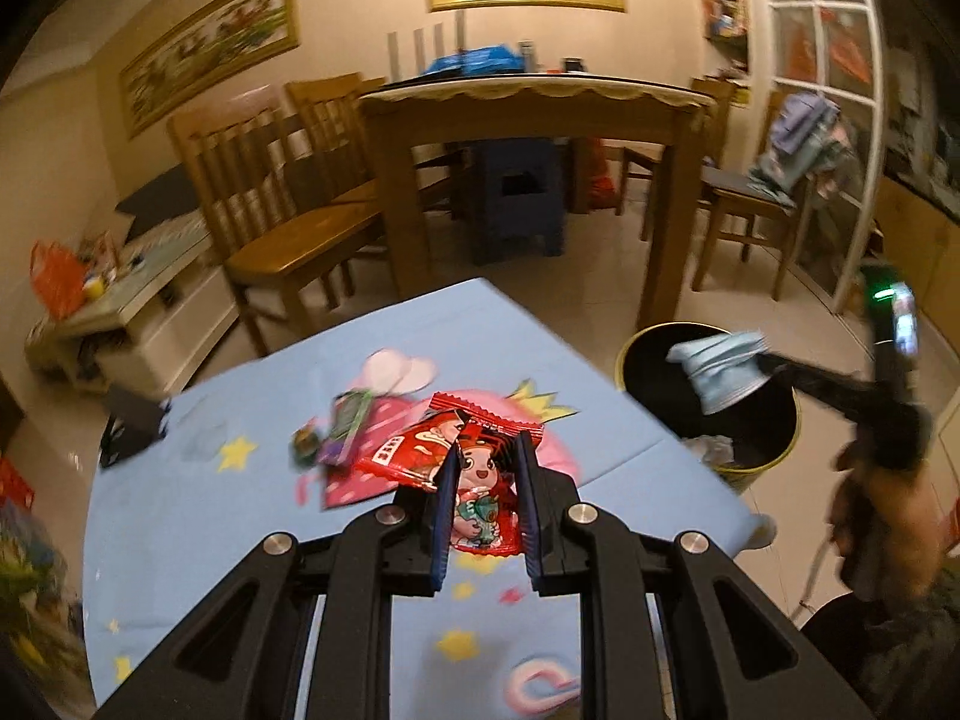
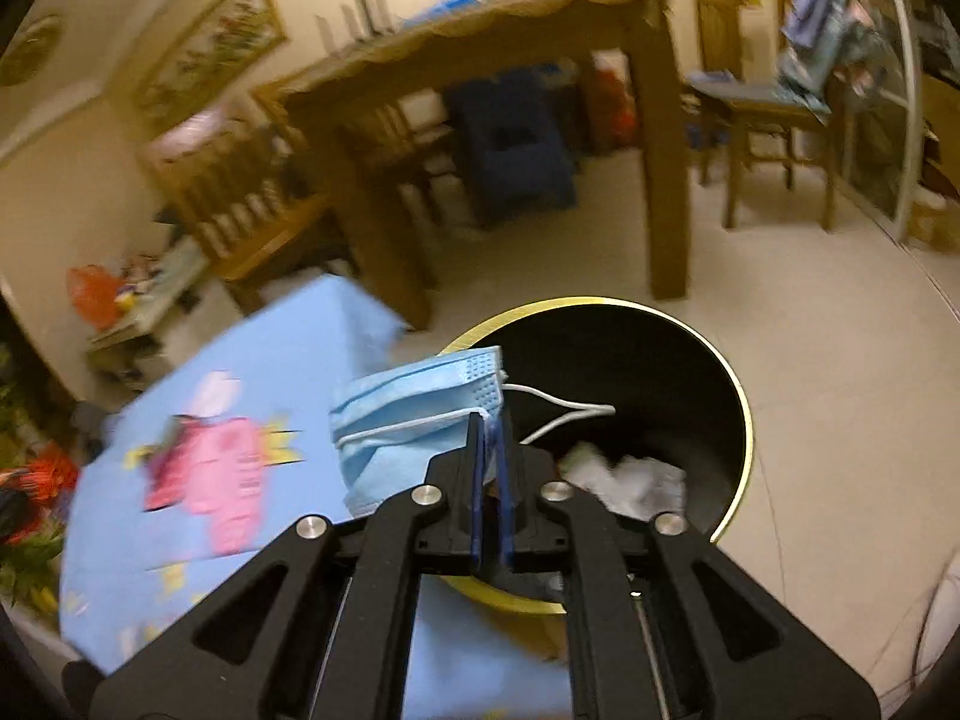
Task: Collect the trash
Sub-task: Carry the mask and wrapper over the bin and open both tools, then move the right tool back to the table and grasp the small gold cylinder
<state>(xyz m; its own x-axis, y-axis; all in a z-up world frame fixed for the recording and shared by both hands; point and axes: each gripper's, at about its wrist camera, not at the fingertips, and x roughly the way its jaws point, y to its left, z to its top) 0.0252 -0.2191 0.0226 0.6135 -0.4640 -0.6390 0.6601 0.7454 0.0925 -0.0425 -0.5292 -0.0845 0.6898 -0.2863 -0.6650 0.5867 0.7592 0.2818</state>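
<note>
Left gripper (image 1: pixel 486 468): closed on a red snack wrapper (image 1: pixel 480 480) printed with a cartoon child; its lettering is illegible. It is held above the blue cartoon-print tabletop (image 1: pixel 240 516). Right gripper (image 2: pixel 491 438): a blue face mask (image 2: pixel 414 420) sits between its narrowly parted jaws, above the black, yellow-rimmed trash bin (image 2: pixel 708 360), at 3 o'clock of the tabletop. Crumpled paper (image 2: pixel 636 480) lies inside the bin.

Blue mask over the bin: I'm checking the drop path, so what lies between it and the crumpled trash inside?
Nothing solid: in the right wrist view only the face mask's white ear loop dangles above the crumpled paper.
</note>
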